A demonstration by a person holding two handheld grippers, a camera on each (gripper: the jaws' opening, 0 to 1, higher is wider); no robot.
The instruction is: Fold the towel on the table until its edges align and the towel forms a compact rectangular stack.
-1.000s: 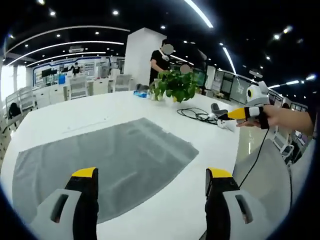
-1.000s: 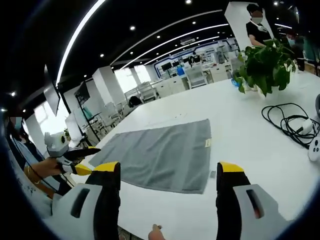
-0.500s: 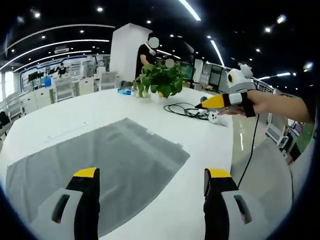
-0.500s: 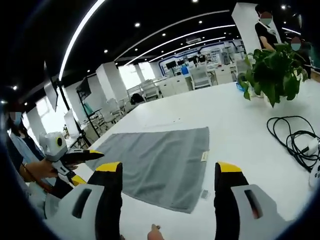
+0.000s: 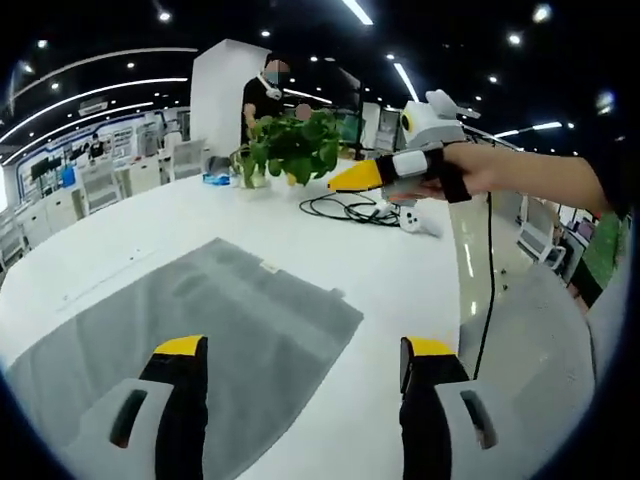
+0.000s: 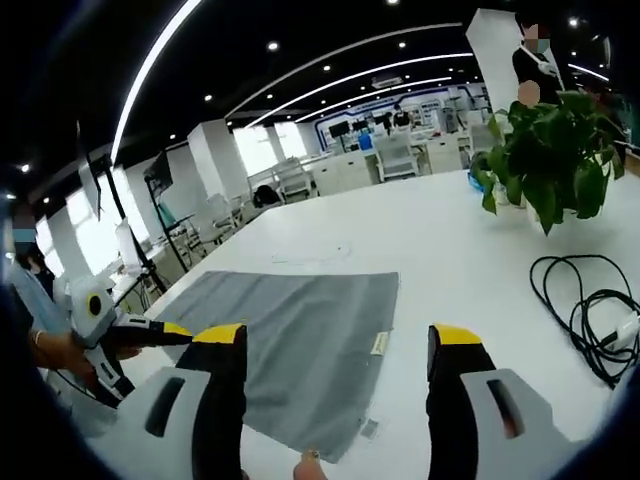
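A grey towel [image 5: 190, 335] lies spread flat on the white table [image 5: 300, 240]; in the right gripper view the same towel [image 6: 300, 345] shows with a small tag at its right edge. My left gripper [image 5: 305, 360] hovers open above the towel's near right corner, nothing between its jaws. My right gripper [image 6: 335, 350] is open over the towel's near edge. The right gripper [image 5: 385, 172] also shows in the left gripper view at the upper right, held in a hand. The left gripper [image 6: 135, 330] appears at the left of the right gripper view.
A potted green plant [image 5: 290, 145] stands at the table's far side, also seen as the plant [image 6: 550, 160]. A coiled black cable [image 6: 585, 310] and a white device lie right of the towel. A person [image 5: 265, 85] stands behind the plant. Chairs and desks fill the background.
Both cameras have shifted closer over the towel. In the left gripper view the right gripper has come nearer and further left; the towel itself lies unmoved.
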